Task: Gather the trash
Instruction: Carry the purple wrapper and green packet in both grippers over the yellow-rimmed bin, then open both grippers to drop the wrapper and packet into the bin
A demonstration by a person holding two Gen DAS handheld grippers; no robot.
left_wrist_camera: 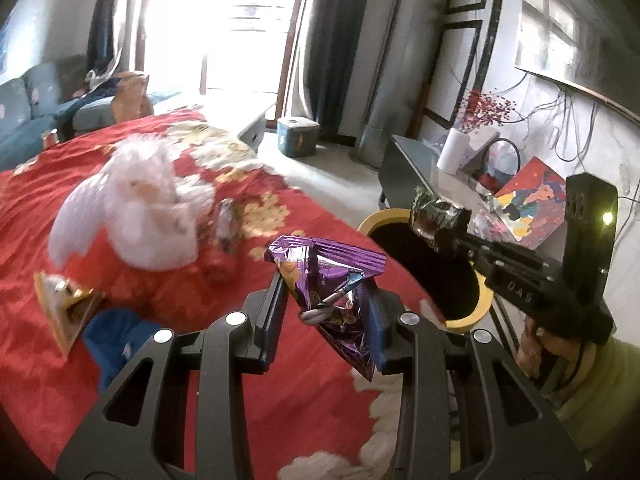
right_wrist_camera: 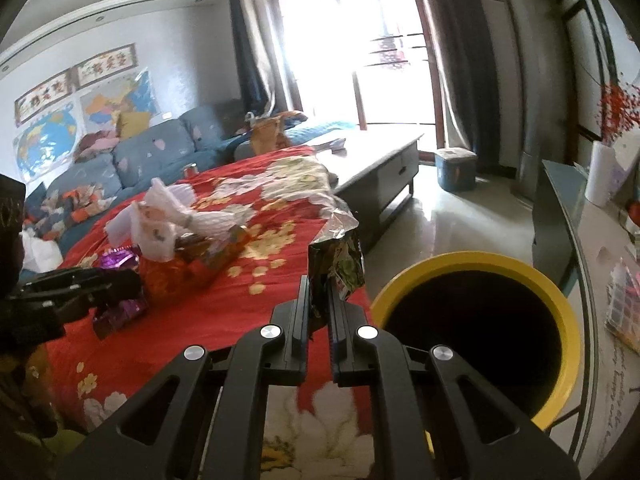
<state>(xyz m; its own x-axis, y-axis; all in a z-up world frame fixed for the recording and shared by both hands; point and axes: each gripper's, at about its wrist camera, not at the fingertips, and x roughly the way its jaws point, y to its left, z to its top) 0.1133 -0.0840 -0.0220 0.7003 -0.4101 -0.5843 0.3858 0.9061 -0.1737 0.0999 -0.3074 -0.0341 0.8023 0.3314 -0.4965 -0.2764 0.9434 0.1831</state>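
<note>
My left gripper [left_wrist_camera: 326,280] is shut on a crumpled purple snack bag [left_wrist_camera: 334,284], held above the red flowered cloth [left_wrist_camera: 256,368]. My right gripper [right_wrist_camera: 319,284] is shut on a dark green and silver foil wrapper [right_wrist_camera: 338,258], just left of the yellow-rimmed bin [right_wrist_camera: 476,332]. In the left wrist view that right gripper [left_wrist_camera: 430,218] holds its wrapper [left_wrist_camera: 434,210] above the bin [left_wrist_camera: 460,322]. In the right wrist view the left gripper [right_wrist_camera: 120,288] shows at the left with the purple bag [right_wrist_camera: 120,260]. White crumpled tissue [left_wrist_camera: 136,208] and more wrappers [left_wrist_camera: 226,224] lie on the cloth.
A gold packet [left_wrist_camera: 66,304] and a blue item [left_wrist_camera: 116,340] lie at the cloth's near left. A blue sofa [right_wrist_camera: 132,160], a low grey table [right_wrist_camera: 384,160] and a blue stool [right_wrist_camera: 456,168] stand beyond. A grey side table [left_wrist_camera: 432,172] carries a paper roll [left_wrist_camera: 452,152] and boxes.
</note>
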